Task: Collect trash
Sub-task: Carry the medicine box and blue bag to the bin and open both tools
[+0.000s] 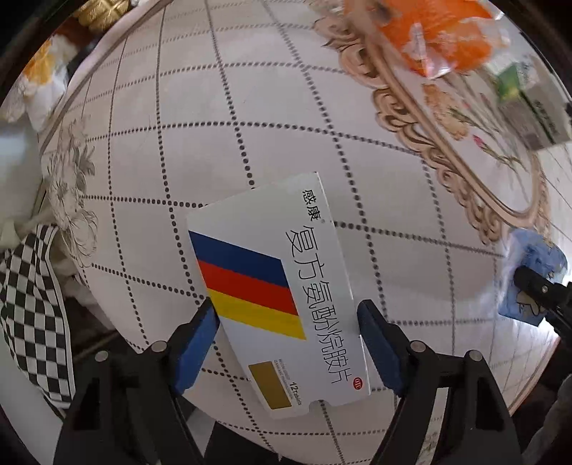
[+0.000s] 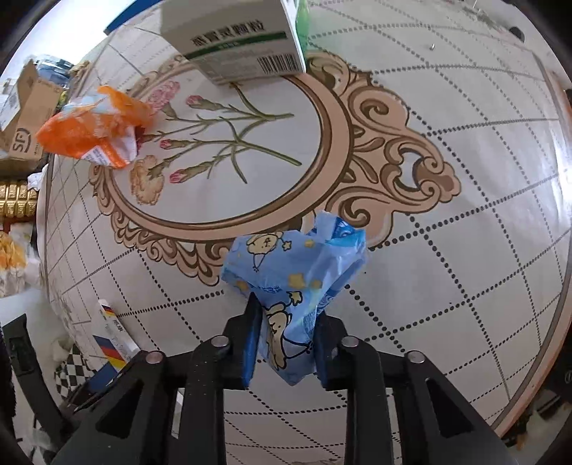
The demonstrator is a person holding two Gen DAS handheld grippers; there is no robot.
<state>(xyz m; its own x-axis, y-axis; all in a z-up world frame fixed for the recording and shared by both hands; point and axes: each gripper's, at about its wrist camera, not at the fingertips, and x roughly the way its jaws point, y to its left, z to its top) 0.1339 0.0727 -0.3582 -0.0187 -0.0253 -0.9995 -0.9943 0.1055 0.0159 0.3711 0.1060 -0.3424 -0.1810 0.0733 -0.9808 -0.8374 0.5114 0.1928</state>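
My left gripper (image 1: 286,329) is shut on a flat white medicine box (image 1: 275,297) with blue, red and yellow stripes, held just above the round patterned table (image 1: 214,150). My right gripper (image 2: 286,322) is shut on a crumpled blue cartoon-print wrapper (image 2: 296,282), also seen at the right edge of the left wrist view (image 1: 532,275). The striped box shows at the lower left of the right wrist view (image 2: 114,339). A crumpled orange wrapper (image 2: 93,128) lies on the table by the flower medallion; it is blurred in the left wrist view (image 1: 436,32).
A white and green medicine box (image 2: 236,43) stands at the far side of the medallion and shows in the left wrist view (image 1: 532,103). A cardboard carton (image 2: 25,114) and gold items (image 2: 18,200) sit beyond the table's left edge. A checkered cloth (image 1: 32,304) hangs beside the table.
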